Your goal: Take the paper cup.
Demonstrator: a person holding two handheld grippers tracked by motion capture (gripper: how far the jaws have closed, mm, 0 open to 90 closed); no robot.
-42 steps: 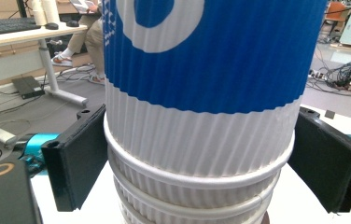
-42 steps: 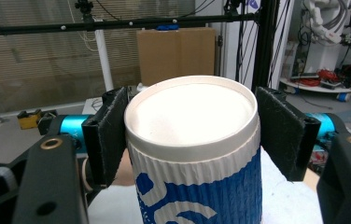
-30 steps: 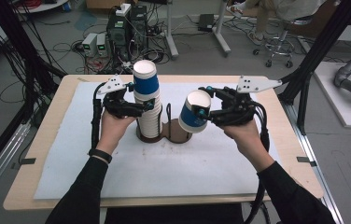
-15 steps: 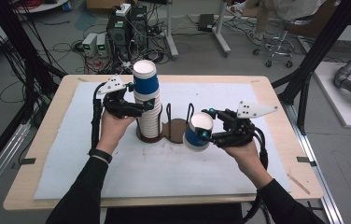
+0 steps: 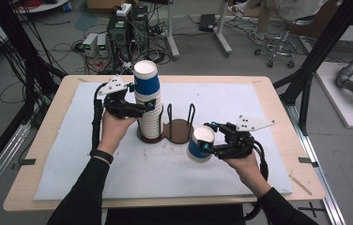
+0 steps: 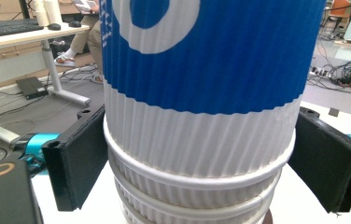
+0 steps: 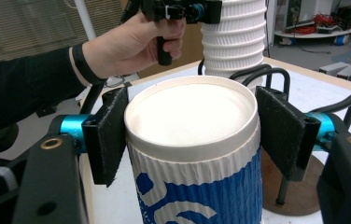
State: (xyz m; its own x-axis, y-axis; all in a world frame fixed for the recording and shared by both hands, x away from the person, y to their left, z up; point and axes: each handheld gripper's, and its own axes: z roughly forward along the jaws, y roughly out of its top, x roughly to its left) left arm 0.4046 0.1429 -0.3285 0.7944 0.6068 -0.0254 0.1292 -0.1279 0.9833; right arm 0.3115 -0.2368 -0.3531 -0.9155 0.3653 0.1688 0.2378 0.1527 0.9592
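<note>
One cup [image 5: 201, 144], upside down and pinched by the right gripper [image 5: 211, 144], hangs just above the table [image 5: 259, 101] while the left gripper's [image 5: 150, 106] fingers [image 6: 76, 157] flank the stack [image 5: 148, 101] in its holder [image 5: 179, 130], so setting it down likely follows.

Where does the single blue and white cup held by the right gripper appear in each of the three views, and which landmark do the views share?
High view: the single cup sits right of centre, in the right gripper, upside down.
Right gripper view: it takes up the lower middle, white base up, between the black jaws.
Left gripper view: not in it; the cups there belong to the stack.
Shared landmark: the stack of cups.
</note>
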